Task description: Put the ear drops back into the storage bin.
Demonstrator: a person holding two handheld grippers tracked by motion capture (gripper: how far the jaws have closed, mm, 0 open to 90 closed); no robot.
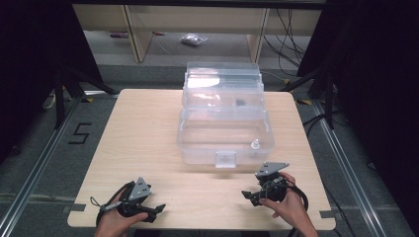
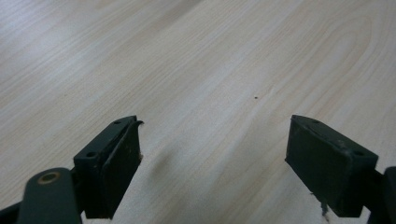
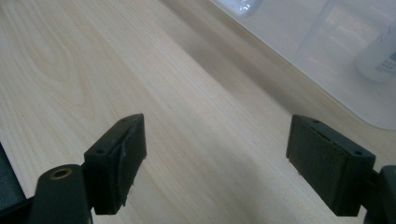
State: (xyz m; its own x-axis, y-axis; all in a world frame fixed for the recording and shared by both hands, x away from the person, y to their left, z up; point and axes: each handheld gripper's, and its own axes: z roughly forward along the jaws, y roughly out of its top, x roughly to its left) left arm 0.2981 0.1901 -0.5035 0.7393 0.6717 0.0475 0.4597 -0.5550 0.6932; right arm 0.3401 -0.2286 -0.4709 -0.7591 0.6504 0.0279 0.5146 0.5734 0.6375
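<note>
A clear plastic box [image 1: 225, 140] with its lid [image 1: 222, 89] standing open is sitting on the far half of the wooden table [image 1: 143, 128], its front latch [image 1: 226, 159] facing the person. A small white bottle [image 1: 255, 144] is standing inside the box near its front right corner, and a small dark thing, too small to tell, is lying farther back.

The left gripper [image 1: 157, 211] is resting near the table's front edge with its jaws wide apart and nothing between them; bare wood is lying ahead of it. The right gripper [image 1: 248, 195] is also gaping empty, just in front of the box's right corner, with the box wall [image 3: 327, 56] standing close ahead.

A black "5" [image 1: 80, 133] is marked on the floor to the left.
</note>
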